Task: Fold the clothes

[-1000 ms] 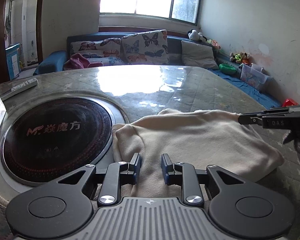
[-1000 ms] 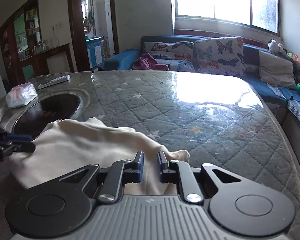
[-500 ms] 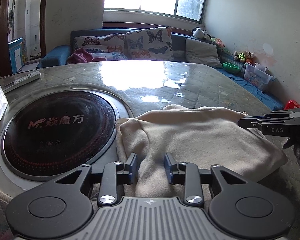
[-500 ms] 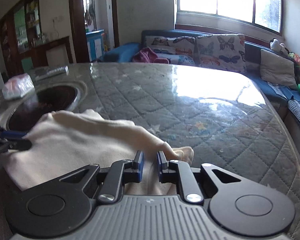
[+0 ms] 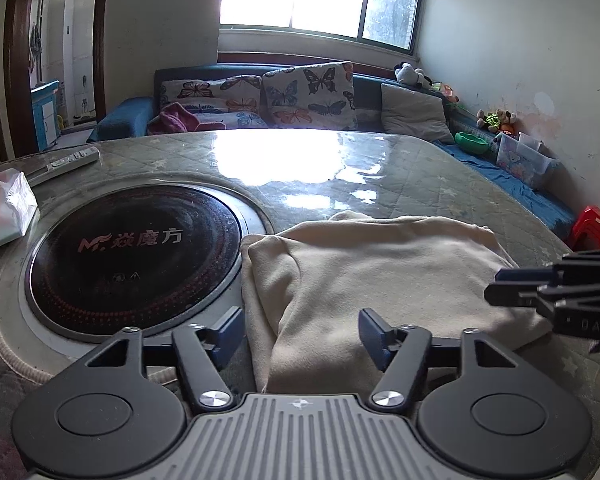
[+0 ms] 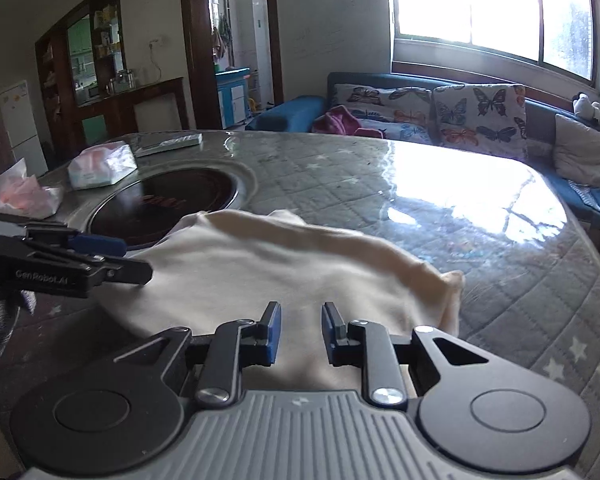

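Note:
A cream garment [image 5: 380, 272] lies folded on the quilted table, its left edge beside the round black hob. My left gripper [image 5: 300, 332] sits low over its near edge. The jaws are opening wide, with the cloth lying slack between the fingers and no pad pressing it. The right gripper [image 6: 300, 332] is at the garment's [image 6: 280, 264] near right side. Its jaws are opening a little, and the cloth lies flat between the blue pads without being pinched. Each gripper shows in the other's view: the right gripper [image 5: 540, 296] and the left gripper [image 6: 100, 264].
A black round hob [image 5: 132, 256] is sunk into the table [image 5: 380, 168] on the left. A tissue pack [image 5: 4, 208] and a remote [image 5: 64, 160] lie beyond it. A sofa with butterfly cushions [image 5: 308, 96] runs behind, and a red stool [image 5: 596, 226] stands at the right.
The left jaws spread wide and let go of the cloth edge. The right jaws parted from their pinch on the garment, and that gripper drew back toward the near edge.

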`<state>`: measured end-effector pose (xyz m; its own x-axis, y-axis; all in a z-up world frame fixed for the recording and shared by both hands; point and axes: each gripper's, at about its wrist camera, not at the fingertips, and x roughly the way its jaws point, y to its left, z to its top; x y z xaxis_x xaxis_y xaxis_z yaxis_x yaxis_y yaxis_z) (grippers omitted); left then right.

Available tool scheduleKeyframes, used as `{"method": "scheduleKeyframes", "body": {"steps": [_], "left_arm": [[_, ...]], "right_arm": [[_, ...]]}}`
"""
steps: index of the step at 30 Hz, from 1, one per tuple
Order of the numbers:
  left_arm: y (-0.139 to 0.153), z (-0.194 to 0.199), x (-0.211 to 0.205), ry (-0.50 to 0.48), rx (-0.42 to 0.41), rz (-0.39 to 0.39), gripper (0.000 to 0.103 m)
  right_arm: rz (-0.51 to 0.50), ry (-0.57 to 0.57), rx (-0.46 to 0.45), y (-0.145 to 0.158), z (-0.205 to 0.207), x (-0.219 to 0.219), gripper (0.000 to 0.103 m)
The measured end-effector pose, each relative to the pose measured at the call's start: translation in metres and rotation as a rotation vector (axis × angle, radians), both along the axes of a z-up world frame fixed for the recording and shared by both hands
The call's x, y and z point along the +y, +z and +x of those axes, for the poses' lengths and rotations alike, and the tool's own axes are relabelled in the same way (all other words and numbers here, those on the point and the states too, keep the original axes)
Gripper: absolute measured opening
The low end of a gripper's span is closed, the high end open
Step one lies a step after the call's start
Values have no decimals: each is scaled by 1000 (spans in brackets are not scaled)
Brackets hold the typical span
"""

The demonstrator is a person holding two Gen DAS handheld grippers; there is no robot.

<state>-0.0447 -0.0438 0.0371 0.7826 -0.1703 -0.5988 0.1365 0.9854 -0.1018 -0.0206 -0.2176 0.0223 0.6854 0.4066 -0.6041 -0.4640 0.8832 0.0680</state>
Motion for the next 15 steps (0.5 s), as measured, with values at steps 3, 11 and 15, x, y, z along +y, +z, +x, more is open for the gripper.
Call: {"method": "scheduleKeyframes", "body": {"steps": [3, 11, 15], "left_arm": [[1, -5, 0, -1, -12, -10, 76], [4, -18, -3, 4, -42, -13, 90], [7, -25, -5, 7, -58, -20, 96]], "right_arm": [[9, -6, 13, -4, -7, 2, 28], [7, -24, -6, -6, -29, 2, 40], [12, -32, -8, -6, -35, 2, 46]]}}
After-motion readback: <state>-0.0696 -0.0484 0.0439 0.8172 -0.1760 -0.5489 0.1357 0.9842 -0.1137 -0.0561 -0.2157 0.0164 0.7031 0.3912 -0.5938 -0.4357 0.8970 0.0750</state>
